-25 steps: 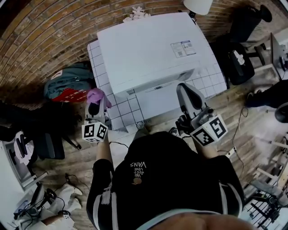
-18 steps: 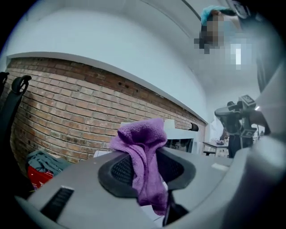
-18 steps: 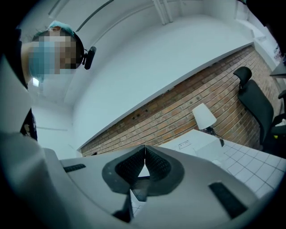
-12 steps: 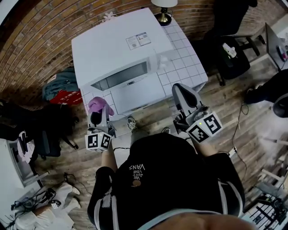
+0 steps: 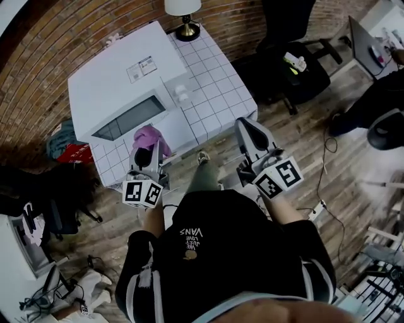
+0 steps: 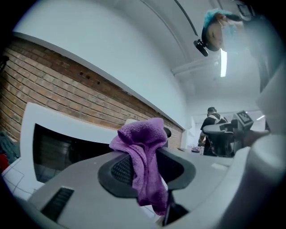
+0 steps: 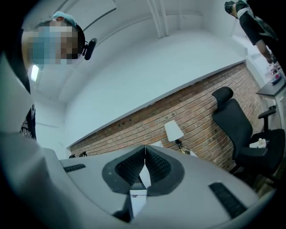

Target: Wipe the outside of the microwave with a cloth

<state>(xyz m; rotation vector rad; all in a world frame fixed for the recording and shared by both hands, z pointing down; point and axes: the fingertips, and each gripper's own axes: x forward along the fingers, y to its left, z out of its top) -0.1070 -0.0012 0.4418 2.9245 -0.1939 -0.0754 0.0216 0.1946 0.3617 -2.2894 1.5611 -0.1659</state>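
The white microwave [image 5: 117, 79] stands on a white tiled table [image 5: 218, 88], its dark window [image 5: 126, 117] facing me. My left gripper [image 5: 148, 153] is shut on a purple cloth [image 5: 150, 135] and hangs just in front of the microwave's lower front, apart from it. In the left gripper view the cloth [image 6: 143, 152] drapes over the jaws of the left gripper [image 6: 144, 169], with the microwave [image 6: 44, 129] behind it at left. My right gripper [image 5: 247, 126] is shut and holds nothing, off the table's front right edge. In its own view the right gripper [image 7: 145, 166] shows pads pressed together.
A lamp [image 5: 183, 12] stands at the table's far corner. A black office chair [image 5: 290, 57] is to the right, and bags [image 5: 66, 142] lie on the floor left of the table. Cables run over the wooden floor [image 5: 328, 164]. A brick wall [image 5: 38, 50] is behind.
The microwave and table have slid up and to the left in the head view. The left gripper with the cloth now sits nearer the microwave's front. Both grippers stay shut.
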